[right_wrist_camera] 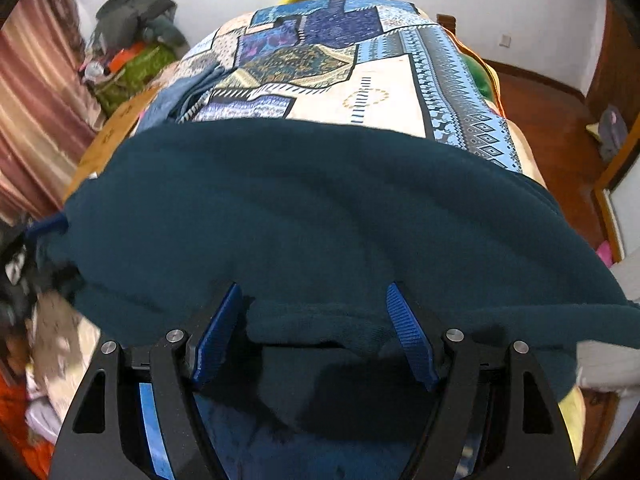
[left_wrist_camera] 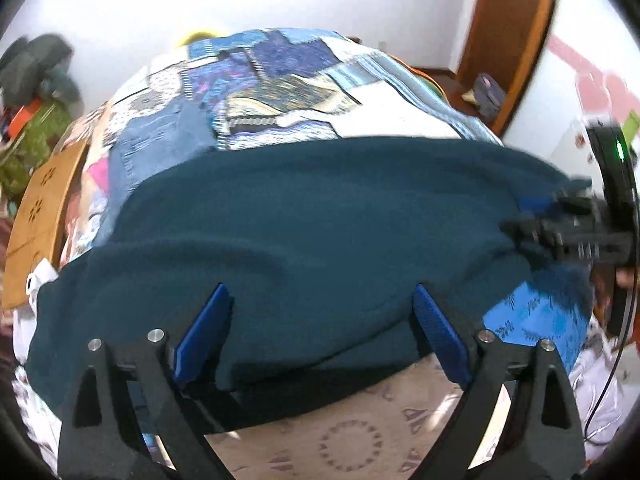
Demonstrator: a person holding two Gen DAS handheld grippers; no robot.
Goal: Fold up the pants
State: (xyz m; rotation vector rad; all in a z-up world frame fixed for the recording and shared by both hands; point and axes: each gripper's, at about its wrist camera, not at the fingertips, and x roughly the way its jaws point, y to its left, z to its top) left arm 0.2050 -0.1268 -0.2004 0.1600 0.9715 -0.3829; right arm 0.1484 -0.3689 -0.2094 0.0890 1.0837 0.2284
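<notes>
Dark teal pants (left_wrist_camera: 320, 216) lie spread across a bed with a patchwork blue bedspread (left_wrist_camera: 280, 92). My left gripper (left_wrist_camera: 320, 300) is open, its blue pads (left_wrist_camera: 204, 332) apart over the near edge of the pants. My right gripper shows at the right edge of the left wrist view (left_wrist_camera: 560, 224), at the cloth's end. In the right wrist view the pants (right_wrist_camera: 320, 208) fill the middle, and my right gripper (right_wrist_camera: 316, 300) is open, with the folded near edge of the cloth between its blue pads (right_wrist_camera: 412, 336). My left gripper shows blurred at the left edge (right_wrist_camera: 24, 264).
The bedspread (right_wrist_camera: 340, 72) runs far ahead. A pile of clothes and bags (right_wrist_camera: 128, 40) sits at the far left by a curtain (right_wrist_camera: 36, 100). A wooden floor (right_wrist_camera: 552, 120) and a wooden door (left_wrist_camera: 512, 32) lie to the right. A wooden board (left_wrist_camera: 36, 216) edges the bed's left.
</notes>
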